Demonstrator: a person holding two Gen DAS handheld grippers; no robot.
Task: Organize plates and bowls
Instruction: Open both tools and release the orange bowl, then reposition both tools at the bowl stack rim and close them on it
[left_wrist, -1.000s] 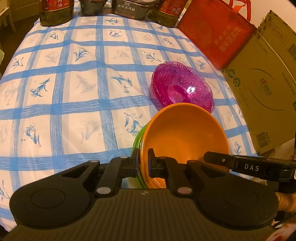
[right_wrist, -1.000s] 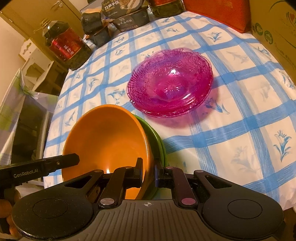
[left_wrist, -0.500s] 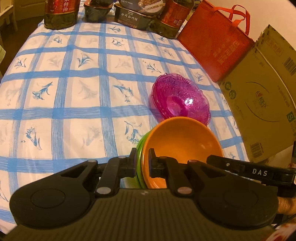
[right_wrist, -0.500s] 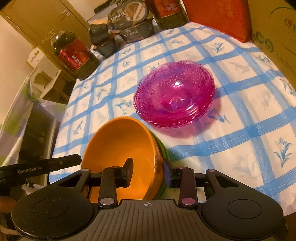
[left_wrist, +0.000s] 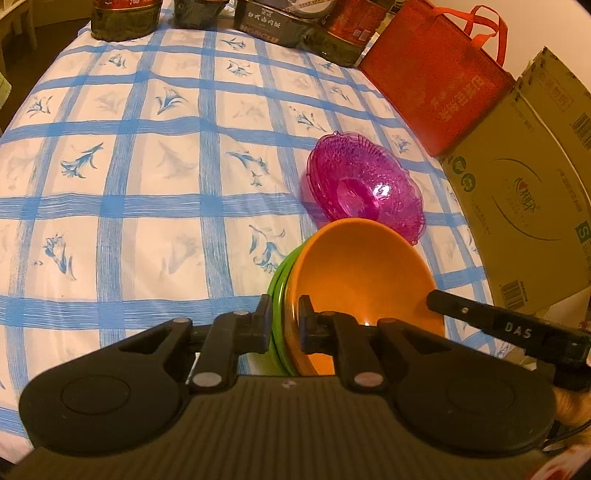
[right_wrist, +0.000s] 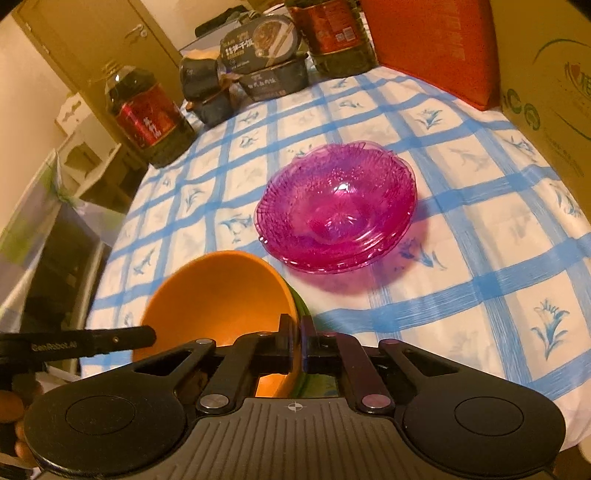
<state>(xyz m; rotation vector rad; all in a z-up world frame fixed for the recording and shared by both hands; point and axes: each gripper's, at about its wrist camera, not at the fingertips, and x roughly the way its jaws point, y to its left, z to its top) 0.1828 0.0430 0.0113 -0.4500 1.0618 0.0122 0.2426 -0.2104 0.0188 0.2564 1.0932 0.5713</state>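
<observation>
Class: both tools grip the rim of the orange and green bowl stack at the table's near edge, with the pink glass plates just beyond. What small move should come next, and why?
Probably a short, level lift. The left tool clamps both rims of the orange bowl and green bowl; the right tool, whose jaws just closed, pinches the orange rim. The pink plates lie close ahead, so rise before travelling.

Light: I see a warm, dim yellow indoor cast.
Glare: small highlights sit on the pink glass bowls (right_wrist: 338, 212) and inside the orange bowl (left_wrist: 360, 275).
Shadows: soft ones on the checked tablecloth (right_wrist: 480, 229).
Distortion: fisheye bends my edges; dark corners.
Blur: slight softness in the right wrist view.
</observation>
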